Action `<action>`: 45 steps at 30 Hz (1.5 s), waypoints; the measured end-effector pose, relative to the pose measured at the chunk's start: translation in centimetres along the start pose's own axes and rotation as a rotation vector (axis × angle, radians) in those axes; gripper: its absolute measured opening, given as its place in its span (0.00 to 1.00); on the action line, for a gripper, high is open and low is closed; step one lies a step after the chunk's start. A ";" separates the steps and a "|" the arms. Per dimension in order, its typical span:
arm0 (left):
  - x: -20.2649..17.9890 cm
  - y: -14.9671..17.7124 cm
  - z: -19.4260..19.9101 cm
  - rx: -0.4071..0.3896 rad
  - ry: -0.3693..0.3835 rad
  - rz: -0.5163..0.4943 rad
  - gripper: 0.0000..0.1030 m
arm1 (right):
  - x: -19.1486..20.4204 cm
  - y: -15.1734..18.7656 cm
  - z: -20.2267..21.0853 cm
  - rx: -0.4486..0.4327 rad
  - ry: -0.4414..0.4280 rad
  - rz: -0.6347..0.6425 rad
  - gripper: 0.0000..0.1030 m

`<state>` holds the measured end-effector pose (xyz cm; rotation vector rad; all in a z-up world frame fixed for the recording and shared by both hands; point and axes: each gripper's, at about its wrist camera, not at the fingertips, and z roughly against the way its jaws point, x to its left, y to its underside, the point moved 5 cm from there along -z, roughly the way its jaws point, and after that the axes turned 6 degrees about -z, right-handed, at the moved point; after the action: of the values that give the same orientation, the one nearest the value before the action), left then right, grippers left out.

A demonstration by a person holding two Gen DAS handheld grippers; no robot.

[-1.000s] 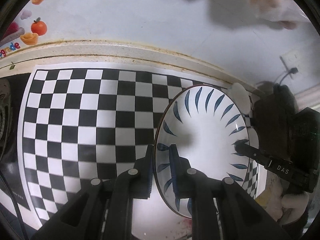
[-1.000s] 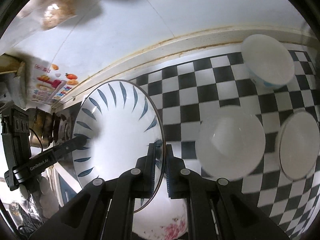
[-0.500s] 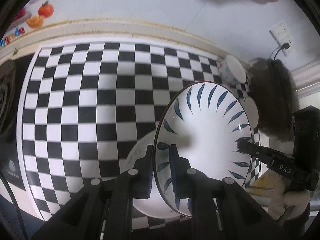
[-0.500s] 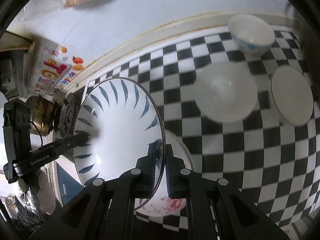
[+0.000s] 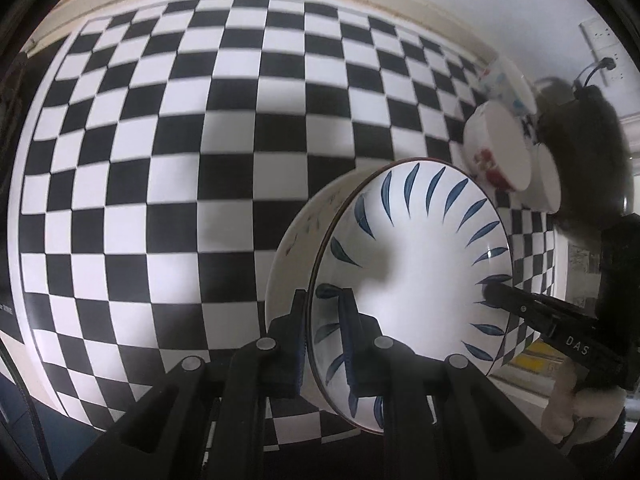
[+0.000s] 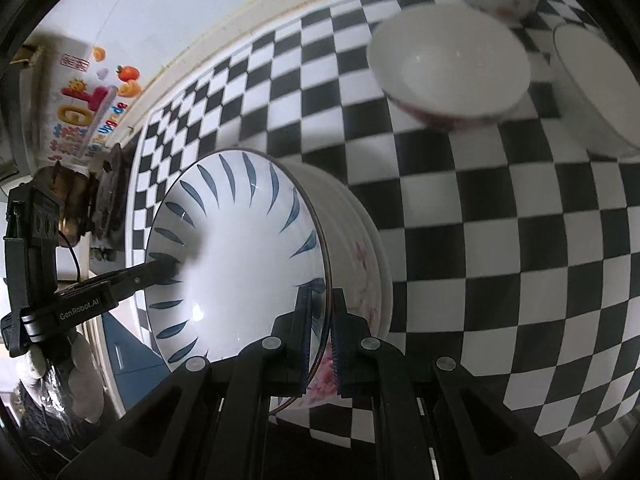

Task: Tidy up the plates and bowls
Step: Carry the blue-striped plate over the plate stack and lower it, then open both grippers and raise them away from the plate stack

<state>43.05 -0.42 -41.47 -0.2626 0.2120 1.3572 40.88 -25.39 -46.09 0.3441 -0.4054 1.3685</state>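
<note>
Both grippers clamp one plate [image 5: 416, 280] by opposite edges: the left gripper [image 5: 323, 344] and the right gripper [image 6: 320, 336] each pinch its rim. Round and white, the plate has a thin dark rim and a ring of blue leaf-shaped strokes. It hangs tilted just above a stack of flowered plates [image 6: 360, 264] on the black-and-white checked cloth [image 5: 140, 160]. Three bowls [image 6: 448, 64] sit beyond. Readable writing: "GenRobot.AI" on the left gripper, "DAS" on the right.

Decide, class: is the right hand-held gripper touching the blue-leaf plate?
Touching. The right wrist view shows the right hand-held gripper clamped on the blue-leaf plate, one pad on each face of its rim.
</note>
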 end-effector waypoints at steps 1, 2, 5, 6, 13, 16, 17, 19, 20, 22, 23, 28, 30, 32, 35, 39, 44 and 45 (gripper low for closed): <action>-0.1 0.1 -0.2 0.008 -0.002 -0.001 0.13 | -0.1 0.1 -0.2 0.007 0.002 0.000 0.10; -0.1 0.2 -0.4 0.013 -0.005 -0.005 0.13 | -0.3 0.2 -0.6 0.015 0.008 -0.001 0.10; -0.1 0.5 -1.0 0.028 -0.014 -0.009 0.13 | -0.6 0.5 -1.3 0.029 0.020 -0.001 0.10; -0.1 0.5 -1.1 0.031 -0.016 -0.011 0.13 | -0.8 0.7 -1.5 0.033 0.022 -0.002 0.10; -0.2 0.6 -2.2 0.056 -0.040 -0.020 0.14 | -0.8 0.6 -2.0 0.040 0.044 0.001 0.10; -0.1 0.6 -2.6 0.067 -0.050 -0.018 0.14 | -0.8 0.5 -2.2 0.039 0.055 0.004 0.10; 0.0 0.7 -2.7 0.071 -0.053 -0.018 0.14 | -0.8 0.5 -2.3 0.038 0.059 0.005 0.10; 0.1 0.8 -3.0 0.076 -0.053 -0.016 0.14 | -0.7 0.5 -2.5 0.038 0.066 0.006 0.10; 0.0 0.8 -3.0 0.077 -0.053 -0.019 0.14 | -0.7 0.5 -2.6 0.035 0.069 0.007 0.10; -0.1 0.9 -3.1 0.082 -0.052 -0.014 0.14 | -0.8 0.4 -2.5 0.028 0.072 0.005 0.10; -0.1 1.0 -3.2 0.084 -0.052 -0.014 0.14 | -0.7 0.4 -2.5 0.025 0.075 0.008 0.10; -0.2 1.0 -3.4 0.088 -0.057 -0.003 0.14 | -0.3 0.1 -2.2 0.006 0.112 0.030 0.10; -0.4 1.1 -3.4 0.090 -0.064 0.001 0.14 | -0.1 -0.1 -2.1 0.001 0.132 0.033 0.10; -0.3 1.2 -3.4 0.095 -0.070 0.014 0.14 | -0.1 -0.2 -2.1 0.003 0.144 0.019 0.10; -0.5 1.2 -3.4 0.101 -0.083 0.028 0.14 | 0.1 -0.2 -2.2 0.007 0.167 0.008 0.10; -0.5 1.3 -3.4 0.105 -0.086 0.043 0.14 | 0.3 -0.1 -2.2 0.004 0.196 0.005 0.10; -0.3 1.8 -3.3 0.115 -0.071 0.061 0.14 | 0.1 0.0 -2.1 0.015 0.192 -0.009 0.10; -0.3 1.9 -3.3 0.114 -0.075 0.060 0.14 | 0.2 0.0 -2.1 0.017 0.192 -0.011 0.10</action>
<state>41.15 -1.32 -44.62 -0.1100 0.2348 1.4063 41.03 -24.29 -47.84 0.2266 -0.2327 1.3811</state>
